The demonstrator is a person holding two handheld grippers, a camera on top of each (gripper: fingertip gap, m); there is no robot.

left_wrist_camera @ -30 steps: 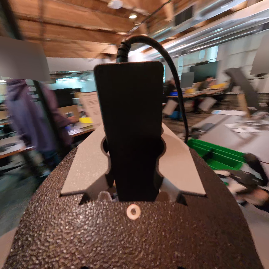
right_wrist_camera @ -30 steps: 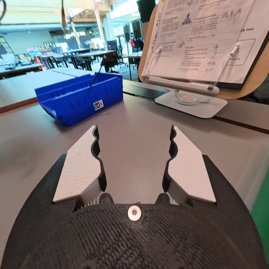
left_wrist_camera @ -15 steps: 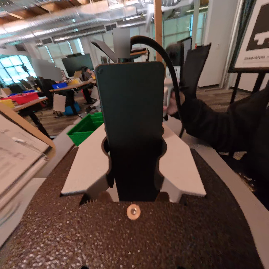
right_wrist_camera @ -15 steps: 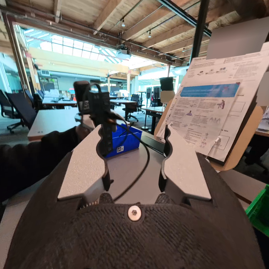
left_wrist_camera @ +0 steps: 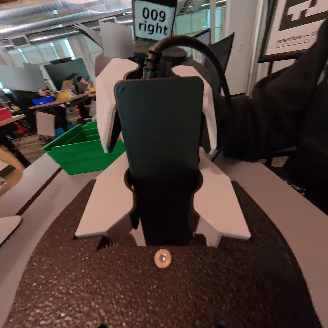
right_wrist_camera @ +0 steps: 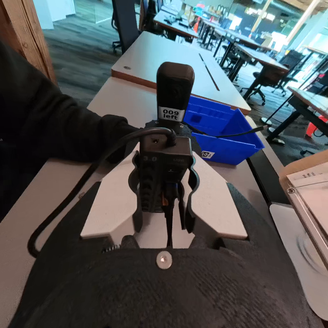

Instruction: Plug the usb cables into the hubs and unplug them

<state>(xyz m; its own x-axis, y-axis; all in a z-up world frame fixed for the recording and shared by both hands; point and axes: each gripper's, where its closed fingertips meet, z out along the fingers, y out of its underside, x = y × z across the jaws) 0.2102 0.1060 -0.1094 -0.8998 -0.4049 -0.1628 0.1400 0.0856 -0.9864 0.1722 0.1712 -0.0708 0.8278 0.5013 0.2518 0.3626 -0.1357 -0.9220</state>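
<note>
My left gripper point(left_wrist_camera: 164, 170) is shut on a black USB hub point(left_wrist_camera: 159, 124) and holds it upright above the grey table. The hub's own thick black cable point(left_wrist_camera: 213, 62) arcs off its far end. In the right wrist view the hub point(right_wrist_camera: 152, 168) shows its port side, with a black USB plug point(right_wrist_camera: 171, 188) in one port and a thin cable running down toward my palm. My right gripper point(right_wrist_camera: 164, 155) is partly closed, its jaws on either side of the hub and plug. Its white fingers point(left_wrist_camera: 106, 106) show behind the hub in the left wrist view.
A green bin point(left_wrist_camera: 79, 150) stands on the table behind the hub. A blue bin point(right_wrist_camera: 221, 147) holds a loose cable point(right_wrist_camera: 248, 132). A document stand point(right_wrist_camera: 310, 186) on a white base is at the right. A person's dark sleeve point(right_wrist_camera: 53, 124) reaches in.
Both grippers have swung to face each other. My right gripper has come up around the hub's end and its jaws have narrowed. The left still holds the hub.
</note>
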